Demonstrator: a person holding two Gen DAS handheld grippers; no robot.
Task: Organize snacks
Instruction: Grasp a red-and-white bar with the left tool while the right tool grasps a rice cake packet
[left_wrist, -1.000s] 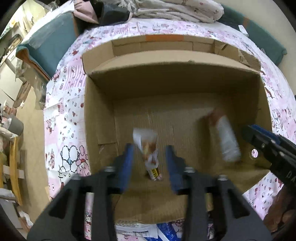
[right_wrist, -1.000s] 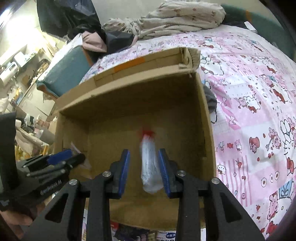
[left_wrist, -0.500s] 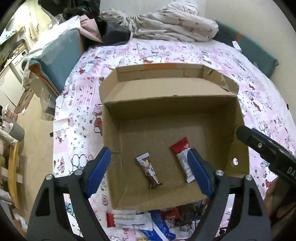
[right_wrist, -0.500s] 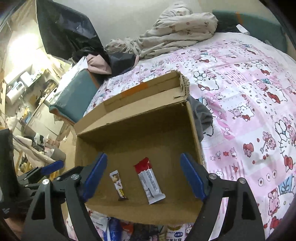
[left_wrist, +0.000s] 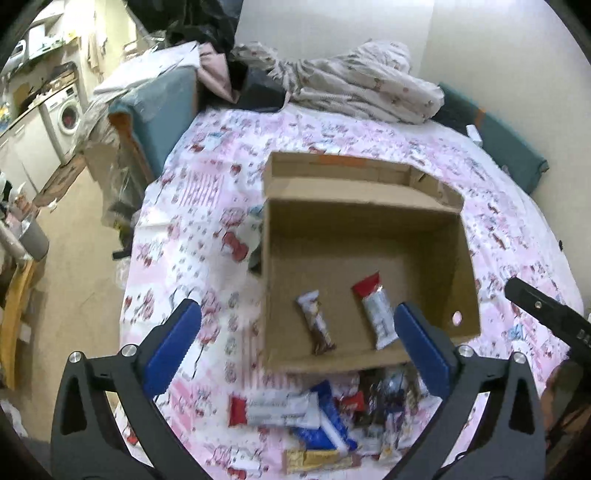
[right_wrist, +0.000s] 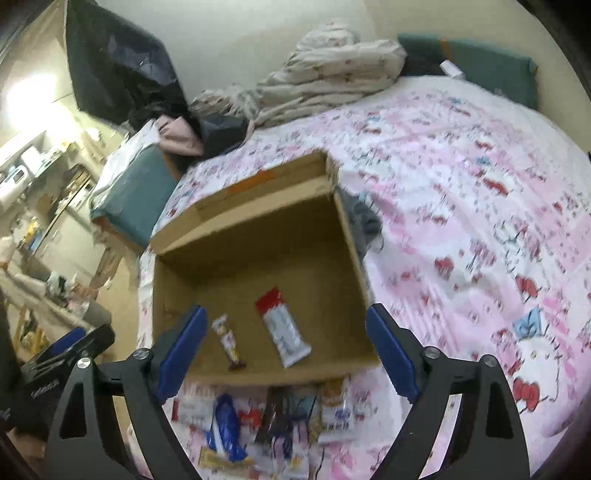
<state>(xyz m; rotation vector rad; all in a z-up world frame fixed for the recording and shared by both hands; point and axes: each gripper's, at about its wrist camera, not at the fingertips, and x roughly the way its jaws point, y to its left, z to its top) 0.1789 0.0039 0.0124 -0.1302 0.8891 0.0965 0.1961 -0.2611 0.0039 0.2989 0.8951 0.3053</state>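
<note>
- My left gripper: jaws spread wide, having just been opening, nothing between the pads; it hangs above the near edge of the cardboard box.
- Brown-and-white snack bar: flat on the box floor, left of centre.
- Red-topped white snack bar: flat just beside it to the right, not touching.
- Loose snack pile: on the pink patterned bedsheet, against the box's near wall.
- My right gripper: jaws likewise just opened wide and empty, both bars visible below between them.
</note>
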